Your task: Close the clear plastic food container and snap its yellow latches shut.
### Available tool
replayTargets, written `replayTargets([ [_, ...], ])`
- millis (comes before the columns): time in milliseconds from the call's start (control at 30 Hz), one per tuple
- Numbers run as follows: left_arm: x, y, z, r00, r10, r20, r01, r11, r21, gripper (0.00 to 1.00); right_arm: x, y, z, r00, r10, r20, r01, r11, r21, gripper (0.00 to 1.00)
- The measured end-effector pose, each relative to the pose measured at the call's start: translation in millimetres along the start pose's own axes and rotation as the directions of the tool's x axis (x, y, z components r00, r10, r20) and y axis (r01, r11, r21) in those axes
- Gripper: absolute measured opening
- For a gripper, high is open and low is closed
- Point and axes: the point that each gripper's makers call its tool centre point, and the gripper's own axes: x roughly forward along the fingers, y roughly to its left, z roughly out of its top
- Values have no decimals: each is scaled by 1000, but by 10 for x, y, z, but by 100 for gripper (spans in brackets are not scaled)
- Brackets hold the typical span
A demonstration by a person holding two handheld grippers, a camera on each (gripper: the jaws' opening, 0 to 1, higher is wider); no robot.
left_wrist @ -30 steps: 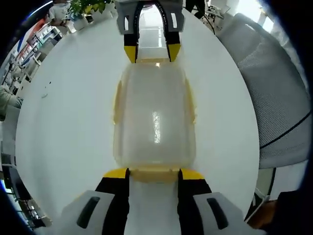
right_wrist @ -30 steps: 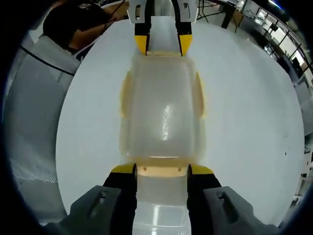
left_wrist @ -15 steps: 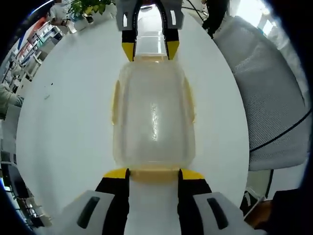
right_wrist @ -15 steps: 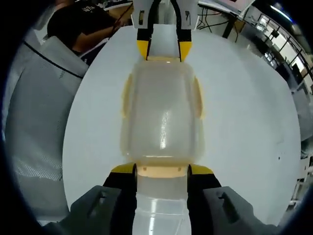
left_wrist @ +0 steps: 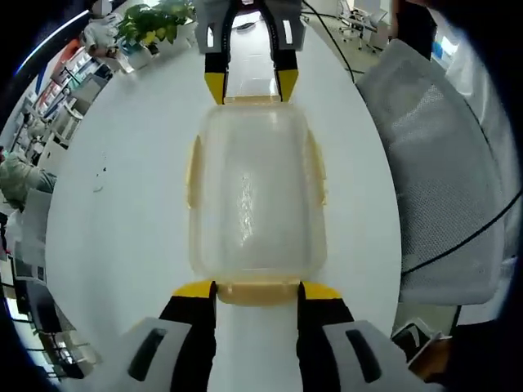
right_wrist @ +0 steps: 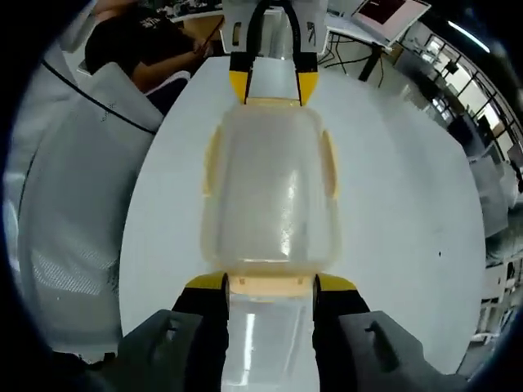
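Observation:
The clear plastic container (left_wrist: 255, 196) hangs lid-up above the white table (left_wrist: 122, 204), held end to end between the two grippers. A yellow latch (left_wrist: 193, 171) runs along each long side. My left gripper (left_wrist: 257, 291) is shut on the near end latch (left_wrist: 257, 294), and the right gripper (left_wrist: 251, 88) grips the far end. In the right gripper view the same container (right_wrist: 271, 196) shows. There my right gripper (right_wrist: 270, 284) is shut on its end latch (right_wrist: 270, 286), with the left gripper (right_wrist: 272, 88) opposite. I cannot tell whether the side latches (right_wrist: 329, 163) are snapped down.
The round white table (right_wrist: 409, 229) lies well below. A grey mesh chair (left_wrist: 441, 180) stands at its edge, seen again as the chair (right_wrist: 73, 188). Potted plants (left_wrist: 151, 20) sit at the far rim. A person in a dark top (right_wrist: 139, 41) sits beyond, near a monitor (right_wrist: 380, 10).
The table looks smaller and farther in both views, with more of the room around it. The container keeps its place between the jaws, so both hands have raised it.

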Motion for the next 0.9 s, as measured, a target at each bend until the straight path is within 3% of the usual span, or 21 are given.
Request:
replayTargets([
  [300, 44, 49, 428, 1000, 5, -1, -5, 1000, 30, 32, -282, 19, -353, 1000, -29, 4, 29, 999, 15, 36],
  [667, 330, 109, 1127, 1000, -22, 12, 21, 997, 81, 32, -518, 69, -1028, 999, -33, -11, 34, 997, 76, 36],
  [900, 456, 116, 1413, 999, -39, 3, 38, 992, 123, 32, -590, 140, -1347, 999, -27, -25, 30, 993, 117, 36],
])
